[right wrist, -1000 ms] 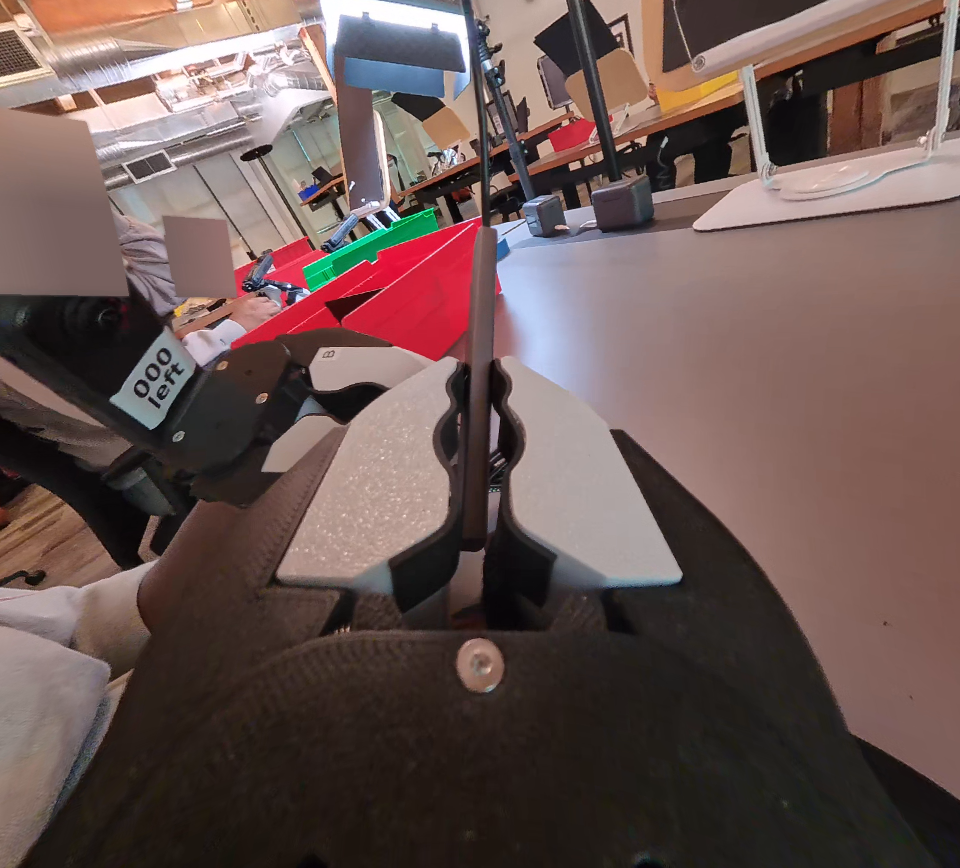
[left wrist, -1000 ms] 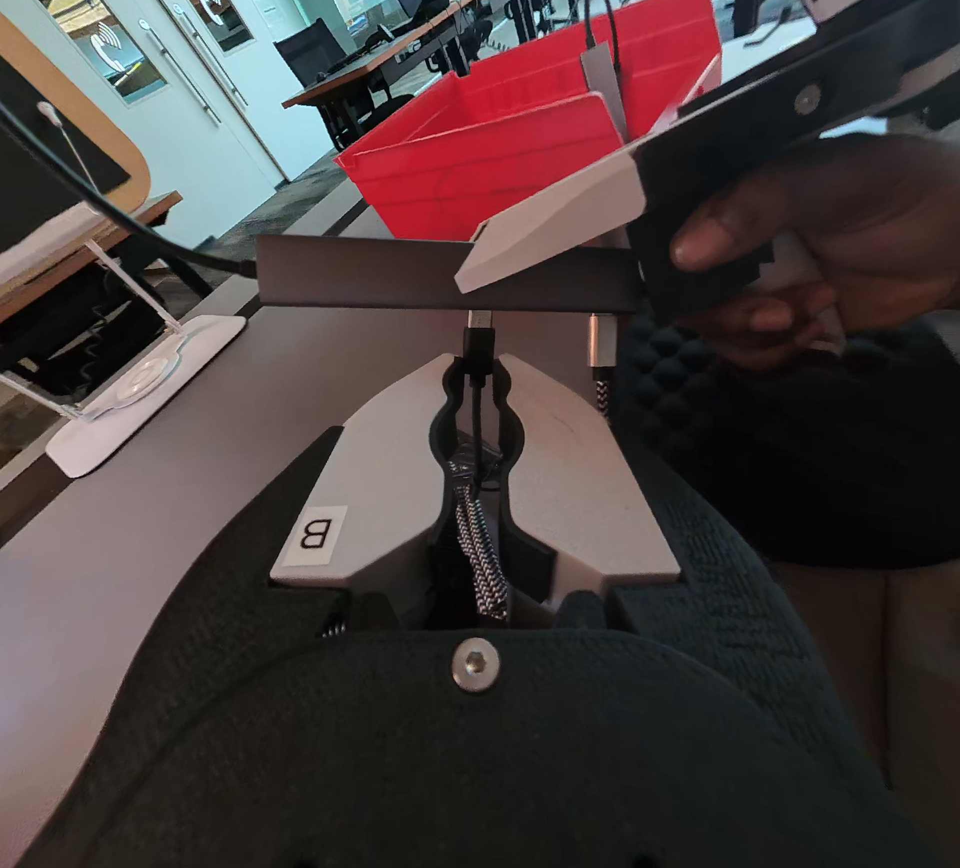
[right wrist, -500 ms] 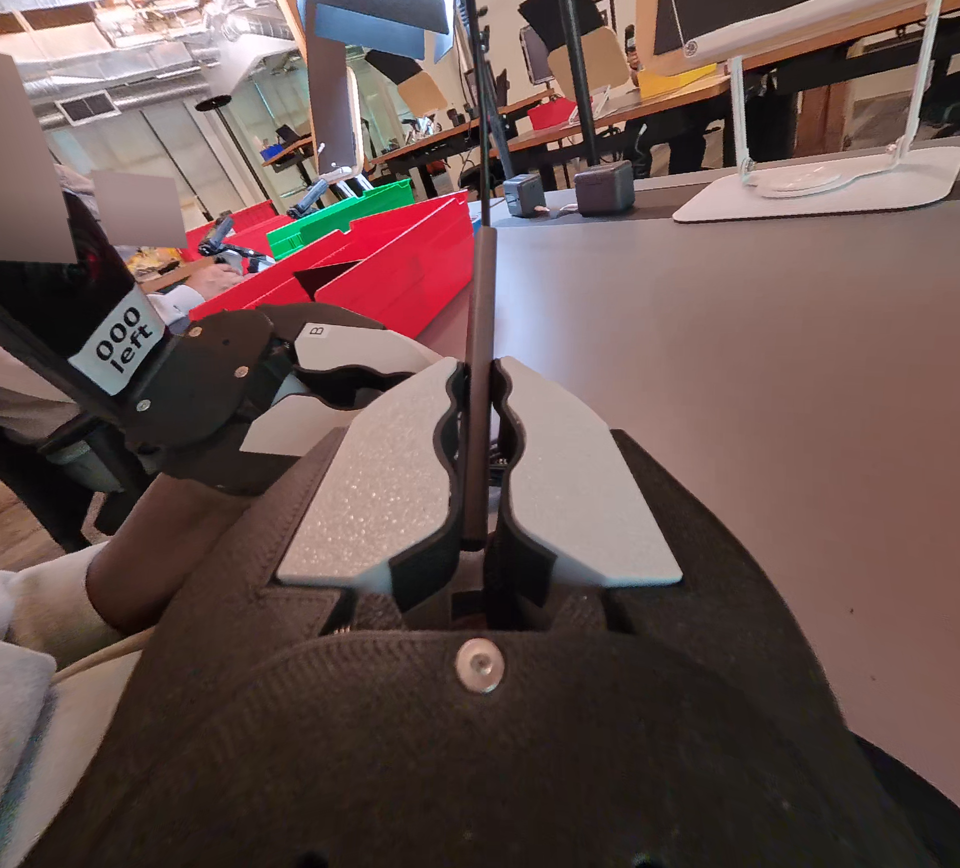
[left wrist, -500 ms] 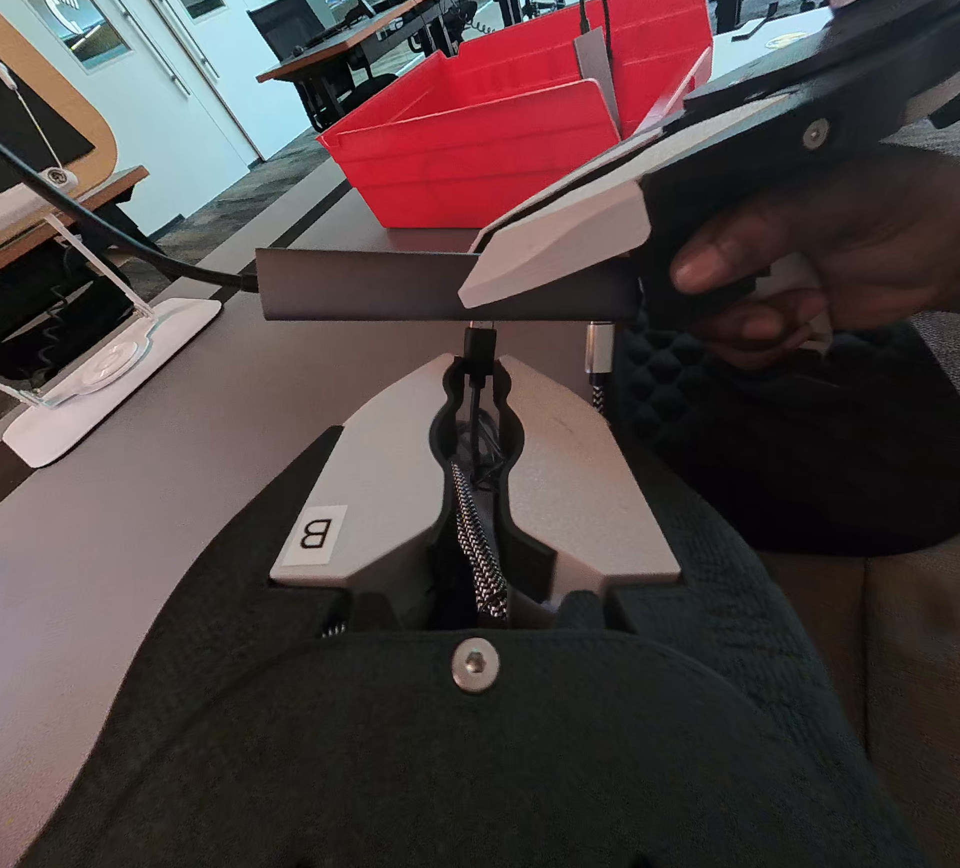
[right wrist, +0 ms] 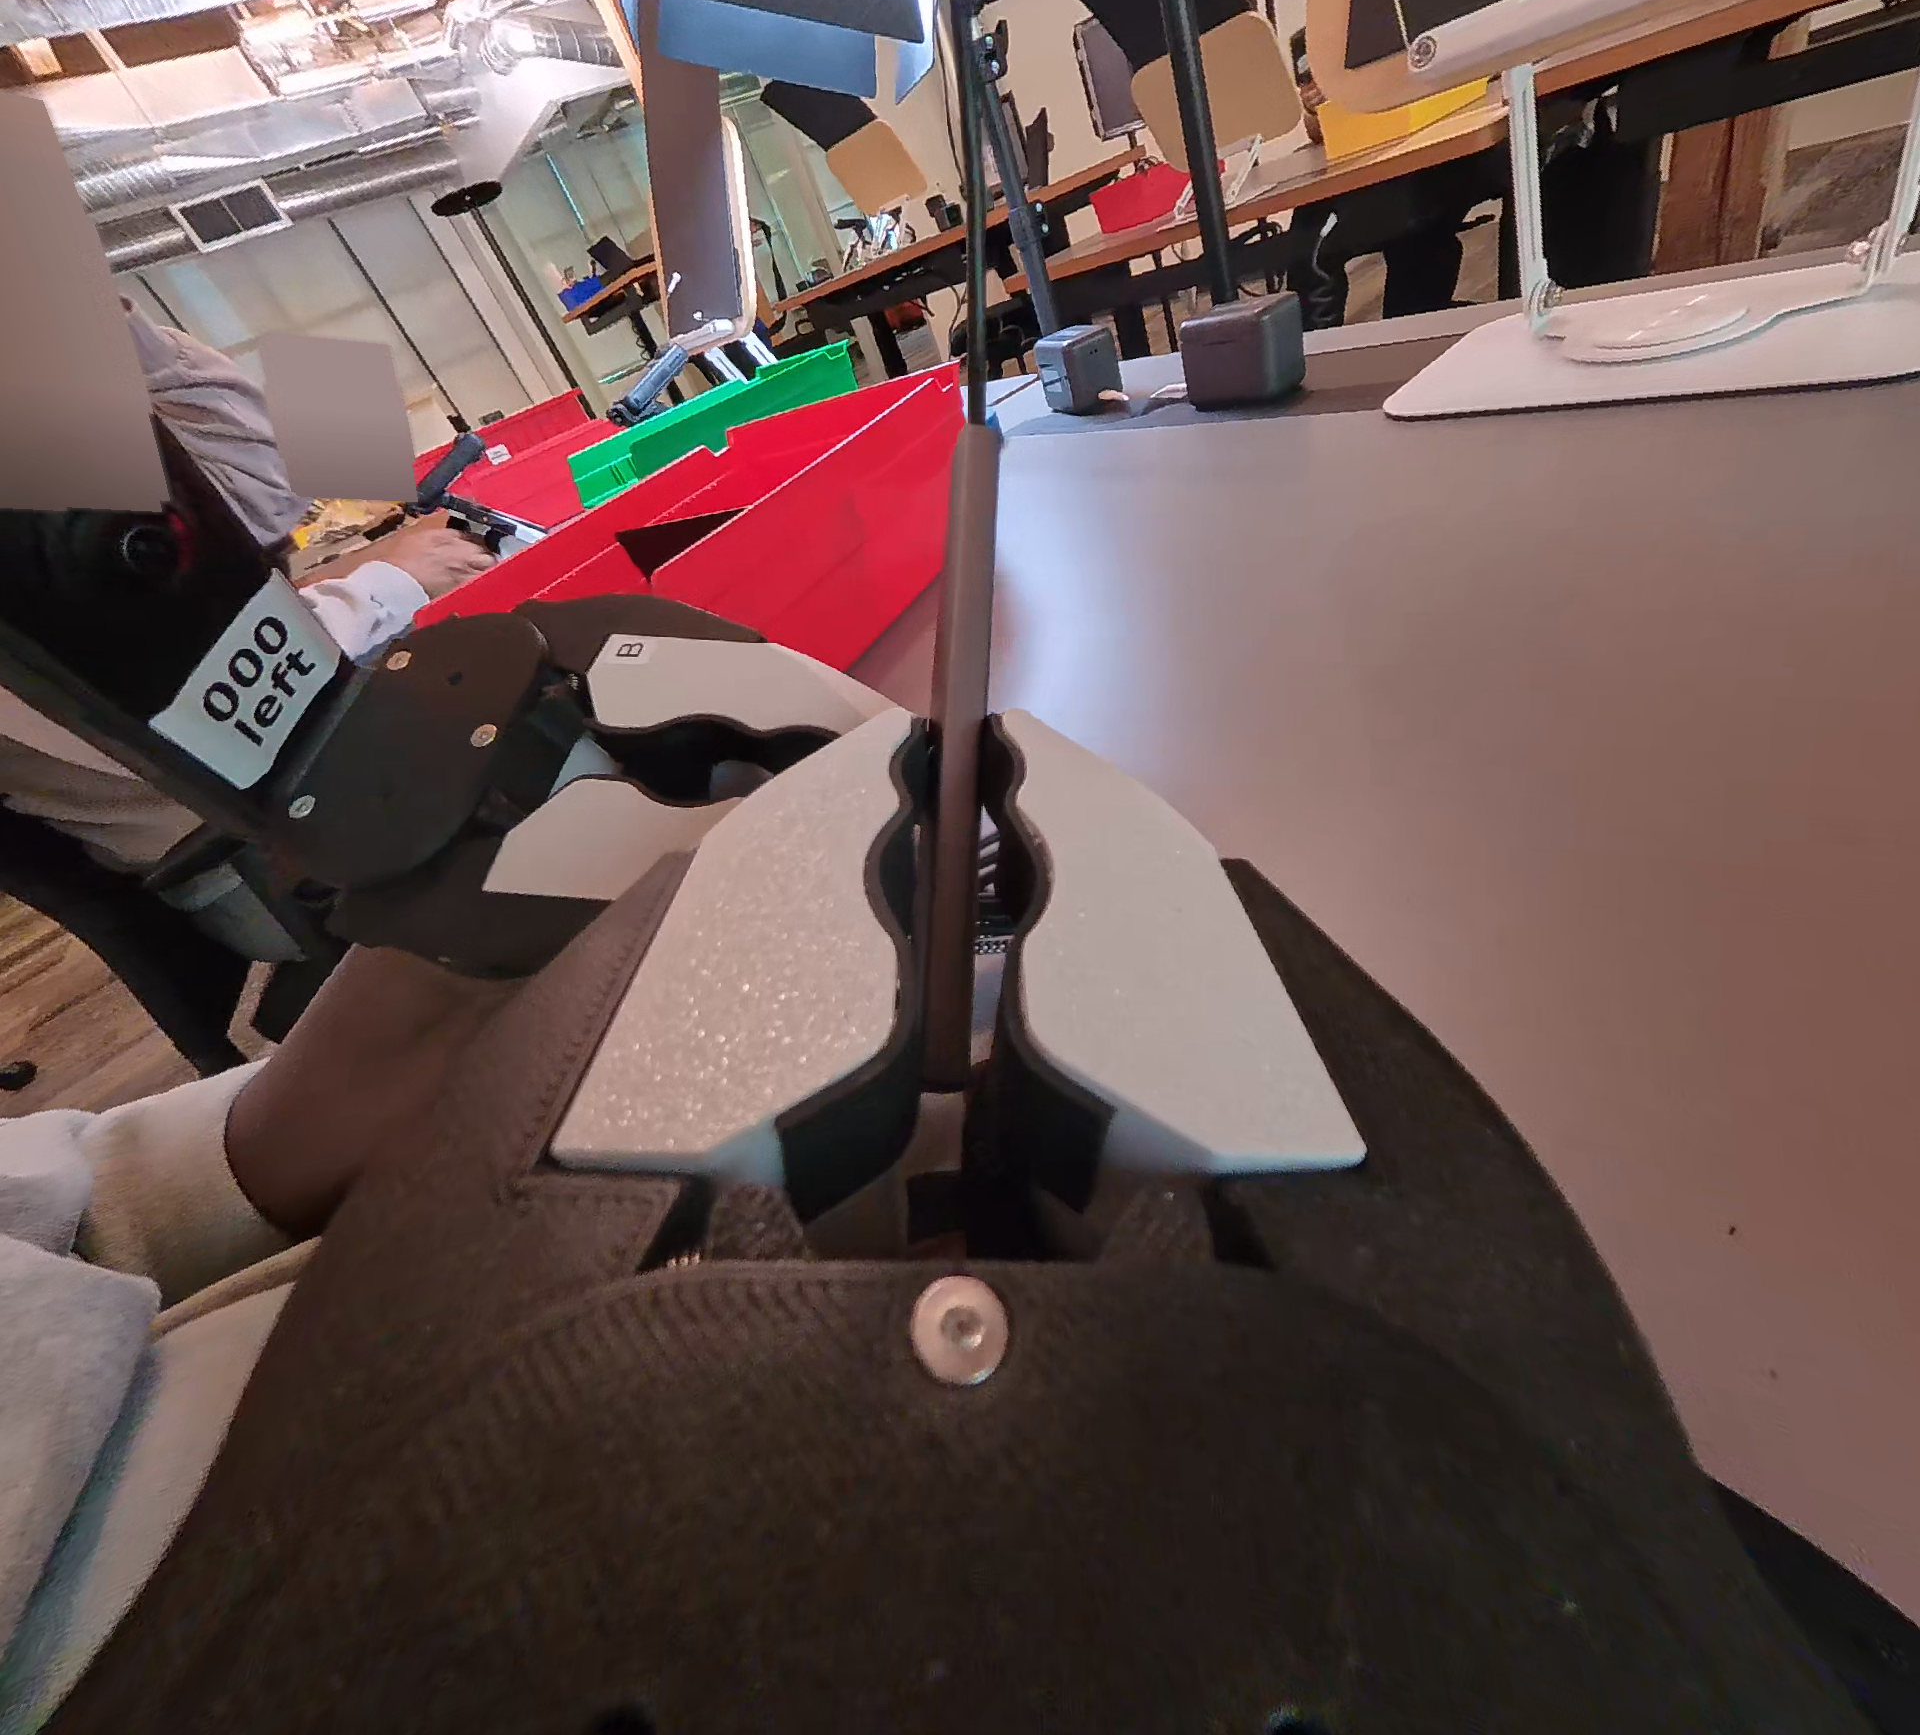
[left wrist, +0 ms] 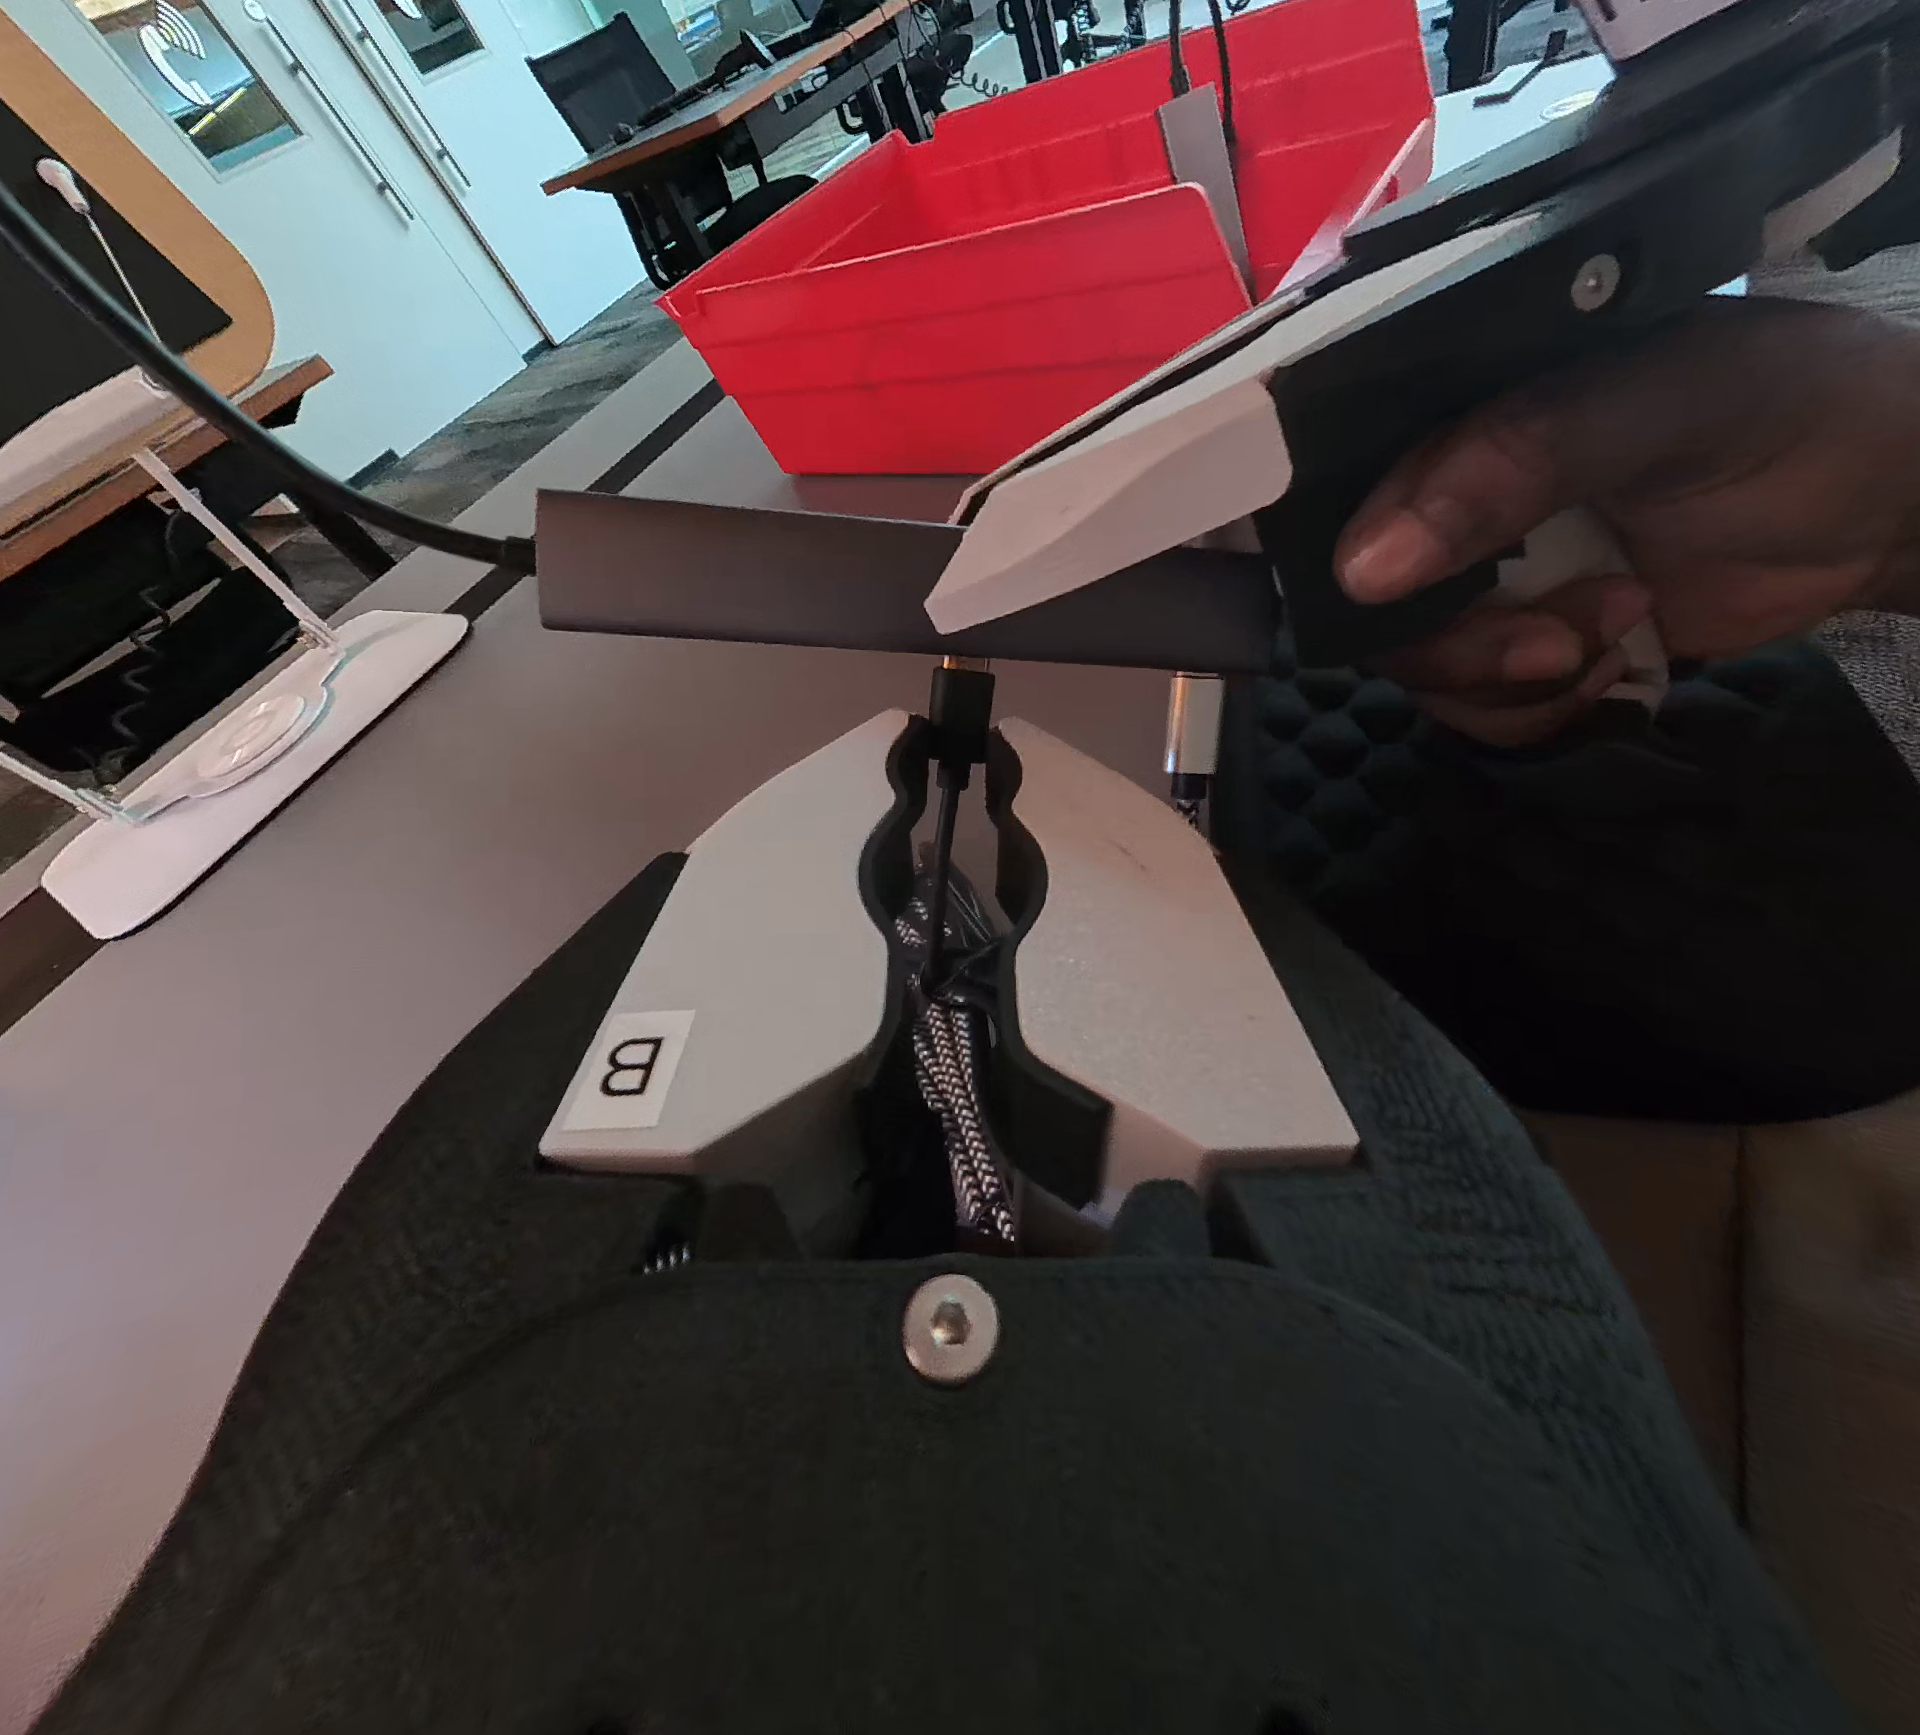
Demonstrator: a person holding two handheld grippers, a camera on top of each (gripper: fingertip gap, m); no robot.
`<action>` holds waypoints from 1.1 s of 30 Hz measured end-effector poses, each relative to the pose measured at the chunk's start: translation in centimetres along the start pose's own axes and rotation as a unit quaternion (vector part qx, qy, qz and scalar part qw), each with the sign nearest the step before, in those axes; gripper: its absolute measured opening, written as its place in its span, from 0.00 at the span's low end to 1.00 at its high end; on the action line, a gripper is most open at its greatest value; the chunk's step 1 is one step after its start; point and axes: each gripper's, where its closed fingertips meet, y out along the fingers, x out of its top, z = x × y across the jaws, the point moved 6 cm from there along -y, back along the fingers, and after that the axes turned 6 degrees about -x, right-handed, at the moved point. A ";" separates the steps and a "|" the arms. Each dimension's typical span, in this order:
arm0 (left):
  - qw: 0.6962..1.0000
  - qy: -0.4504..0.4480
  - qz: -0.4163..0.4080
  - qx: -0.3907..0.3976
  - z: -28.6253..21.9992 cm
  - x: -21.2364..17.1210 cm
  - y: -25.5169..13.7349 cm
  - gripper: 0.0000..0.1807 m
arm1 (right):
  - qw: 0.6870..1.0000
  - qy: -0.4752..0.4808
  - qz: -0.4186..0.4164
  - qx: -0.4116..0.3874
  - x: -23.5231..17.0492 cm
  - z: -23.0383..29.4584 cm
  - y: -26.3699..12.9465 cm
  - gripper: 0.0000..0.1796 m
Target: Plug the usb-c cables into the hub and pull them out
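Note:
The dark grey hub [left wrist: 748, 579] is held level above the table, its black lead running off left. My right gripper [right wrist: 954, 729] is shut on the hub [right wrist: 961, 605], seen edge-on in the right wrist view; in the left wrist view this gripper [left wrist: 940, 615] clamps the hub's right half. My left gripper [left wrist: 954, 727] is shut on a black USB-C plug [left wrist: 961, 698], whose metal tip meets the hub's underside. A second silver plug [left wrist: 1190, 729] with braided cable sits in the hub to the right. The left gripper also shows in the right wrist view [right wrist: 831, 750].
A red bin [left wrist: 997, 335] stands behind the hub with another grey hub [left wrist: 1205, 158] leaning in it. A white stand base [left wrist: 260, 750] sits at the left on the grey table [left wrist: 312, 958]. Two dark cube blocks [right wrist: 1242, 350] and light-stand poles stand at the back. The grippers are tip to tip, or close to it.
The black plug's metal tip has moved up to the hub's underside, with less silver showing. Both grippers keep their grip; the views have shifted slightly.

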 end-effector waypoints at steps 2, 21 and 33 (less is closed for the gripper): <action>1.000 0.009 -0.010 0.000 -0.1 0.2 0.0 0.05 | 1.000 0.011 0.009 0.013 -0.1 -0.1 0.1 0.05; 0.999 0.042 0.008 0.013 -0.5 0.2 0.5 0.06 | 0.991 0.108 -0.013 0.076 0.2 -0.9 -0.2 0.05; 1.000 -0.002 -0.012 -0.010 -0.1 0.3 -0.1 0.05 | 0.991 0.093 0.014 0.091 -0.1 -0.5 0.2 0.06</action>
